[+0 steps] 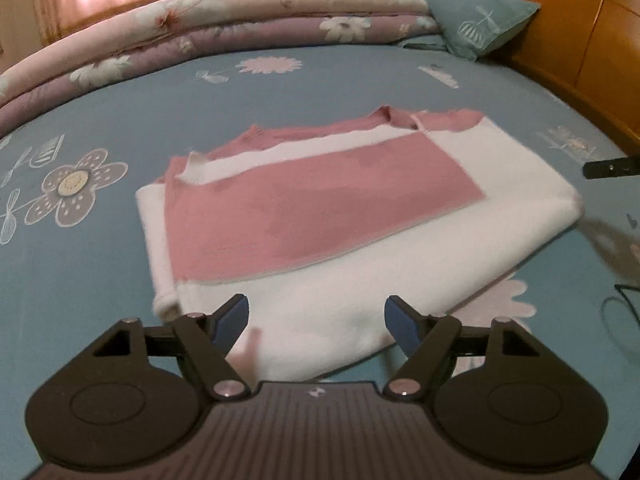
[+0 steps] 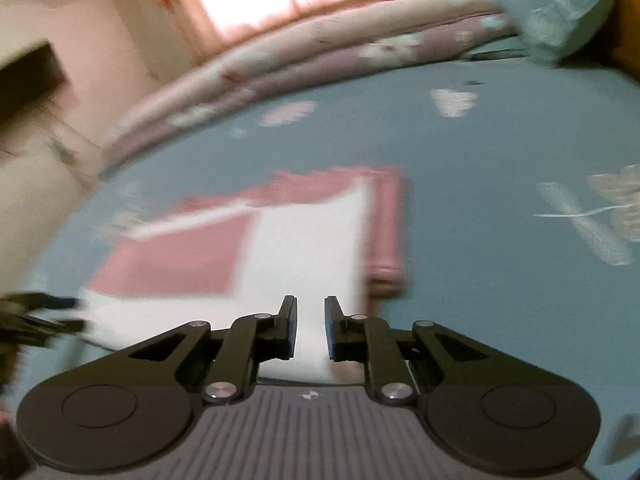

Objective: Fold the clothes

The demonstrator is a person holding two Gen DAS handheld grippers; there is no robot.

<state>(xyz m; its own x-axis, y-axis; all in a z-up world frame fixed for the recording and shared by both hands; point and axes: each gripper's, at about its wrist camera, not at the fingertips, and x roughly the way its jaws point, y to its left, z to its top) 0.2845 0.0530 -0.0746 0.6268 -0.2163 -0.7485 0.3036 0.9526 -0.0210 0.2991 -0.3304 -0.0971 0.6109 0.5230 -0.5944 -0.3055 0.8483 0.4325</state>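
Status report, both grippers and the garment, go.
Left gripper open, nothing between the jaws. Right gripper slightly parted, holding nothing. Pink-and-white garment lies folded flat on the blue bedsheet. Nothing in the way.

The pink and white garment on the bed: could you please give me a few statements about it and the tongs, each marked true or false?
1. The pink and white garment lies folded on the blue floral bedsheet. True.
2. The left tongs are clamped on the garment. False: the jaws stand wide apart with nothing pinched.
3. The right tongs hold a narrow gap with no cloth between the pads. True.
4. A blue pillow lies on top of the garment. False: it sits at the far corner by the wooden headboard.
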